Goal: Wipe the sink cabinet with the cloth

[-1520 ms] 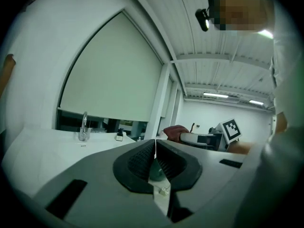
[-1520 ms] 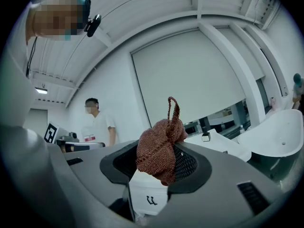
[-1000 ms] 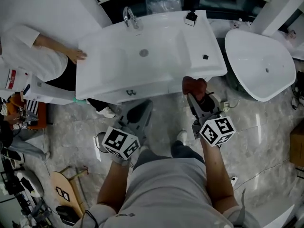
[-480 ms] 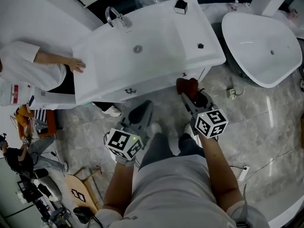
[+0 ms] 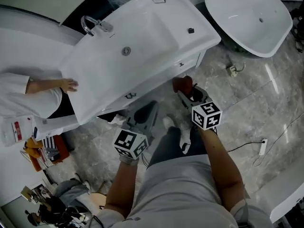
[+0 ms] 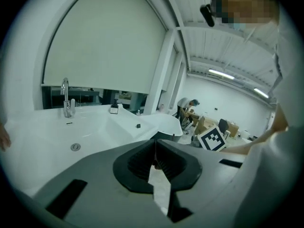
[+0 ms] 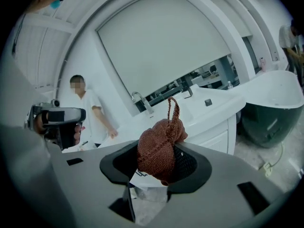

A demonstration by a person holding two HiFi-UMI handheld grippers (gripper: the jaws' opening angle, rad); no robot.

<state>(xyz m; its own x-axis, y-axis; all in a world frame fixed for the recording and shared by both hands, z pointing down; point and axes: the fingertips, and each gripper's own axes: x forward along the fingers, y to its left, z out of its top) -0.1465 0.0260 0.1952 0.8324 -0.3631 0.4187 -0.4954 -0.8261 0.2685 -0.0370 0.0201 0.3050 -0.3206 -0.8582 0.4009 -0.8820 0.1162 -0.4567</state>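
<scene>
The whole scene has swung round in the head view over the last second: the sink cabinet (image 5: 159,34) now lies on a steeper diagonal and further up-left, while both grippers have kept much the same places low over the marble floor (image 5: 247,108).

I count two grippers, one cloth, one sink cabinet with one faucet (image 5: 90,24) and one drain (image 5: 126,51), two small dark items on its top, and one oval white basin (image 5: 249,13) beside it.

The left gripper (image 5: 149,108) has its jaws pressed together at the tips with nothing between them. The right gripper (image 5: 186,91) is clamped on the reddish-brown cloth (image 7: 159,148), bunched into a ball with a loop sticking up. The cloth sits near the cabinet front, not touching it.

Another person's hand (image 5: 69,85) still rests on the cabinet's far-left edge, as before.
</scene>
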